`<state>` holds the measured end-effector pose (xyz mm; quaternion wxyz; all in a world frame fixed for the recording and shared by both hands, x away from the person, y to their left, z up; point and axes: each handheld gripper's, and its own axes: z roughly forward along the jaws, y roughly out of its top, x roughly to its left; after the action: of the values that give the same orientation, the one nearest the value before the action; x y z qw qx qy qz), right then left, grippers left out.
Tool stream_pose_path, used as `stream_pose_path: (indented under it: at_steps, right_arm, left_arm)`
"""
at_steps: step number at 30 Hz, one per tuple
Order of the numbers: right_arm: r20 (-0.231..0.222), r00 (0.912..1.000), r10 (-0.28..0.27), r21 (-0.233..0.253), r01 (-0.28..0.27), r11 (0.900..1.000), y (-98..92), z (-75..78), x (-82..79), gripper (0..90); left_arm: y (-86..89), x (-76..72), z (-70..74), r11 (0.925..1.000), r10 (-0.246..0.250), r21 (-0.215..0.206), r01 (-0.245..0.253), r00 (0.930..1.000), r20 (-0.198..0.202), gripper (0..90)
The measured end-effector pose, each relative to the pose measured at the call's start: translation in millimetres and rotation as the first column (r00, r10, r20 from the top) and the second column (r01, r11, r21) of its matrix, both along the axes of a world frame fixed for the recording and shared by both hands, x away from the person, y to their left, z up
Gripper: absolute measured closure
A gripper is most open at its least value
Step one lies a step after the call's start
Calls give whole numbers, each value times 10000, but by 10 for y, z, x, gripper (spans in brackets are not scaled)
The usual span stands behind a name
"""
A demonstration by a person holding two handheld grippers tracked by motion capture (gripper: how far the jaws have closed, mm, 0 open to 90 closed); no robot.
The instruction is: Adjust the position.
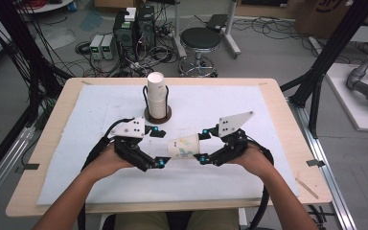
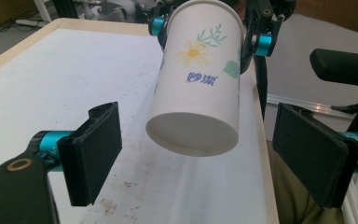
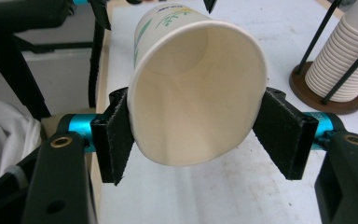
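**Right claw had the paper cup, left claw wide open**

Closest to the camera in the high view were the person's forearms [image 1: 76, 201], coming in from the bottom edge, one claw in each hand. The right claw [image 3: 193, 126] was clamped on a paper cup [image 3: 196, 93] near its rim, both pads pressed flat against the sides, squeezing the mouth a bit oval. The cup was held sideways off the tabletop [image 1: 278, 91], over the white mat [image 1: 100, 105], base pointing at the left claw [image 2: 196, 158].

The left claw was released, jaws spread wide, wider than the cup's base. The base sat just in front of the gap between its pads and touched neither of them.

Farther back on the mat stood a stack of cups [image 1: 156, 96] in a black wire holder [image 1: 157, 115] on a round brown base.
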<state>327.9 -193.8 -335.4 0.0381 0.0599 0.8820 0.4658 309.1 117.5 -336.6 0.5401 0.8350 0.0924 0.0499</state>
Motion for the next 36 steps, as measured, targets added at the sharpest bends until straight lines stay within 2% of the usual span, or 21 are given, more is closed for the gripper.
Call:
stream_pose_path:
  at_steps: [4,7,8,15,24,35,36]
  right_arm:
    - [85,9999,108,-239,-106,9997,29,50,7,326]
    - [65,9999,116,-391,-113,9992,45,73,6,326]
    - [182,9997,159,-474,-151,9988,57,80,13,326]
    - [245,9993,267,-1062,-240,9941,128,130,20,326]
    - [305,9989,343,-1420,-297,9894,194,142,25,327]
    - [570,9968,559,-2219,-419,9742,310,181,23,327]
    - [611,9963,606,-2407,-442,9696,336,185,22,327]
  left_arm:
    - [-16,6,27,9995,-30,313,28,10000,72,160]
    - [-24,6,25,9992,-66,395,64,10000,56,160]
    - [-28,8,24,9989,-87,472,83,9999,92,160]
    - [-70,23,-11,9969,-75,781,79,10000,-51,160]
    - [-101,48,-30,9923,-13,1234,34,9999,-167,162]
    - [-165,49,-30,9838,-133,1788,128,9999,19,166]
    - [-184,48,-36,9819,-181,1884,172,9998,29,168]
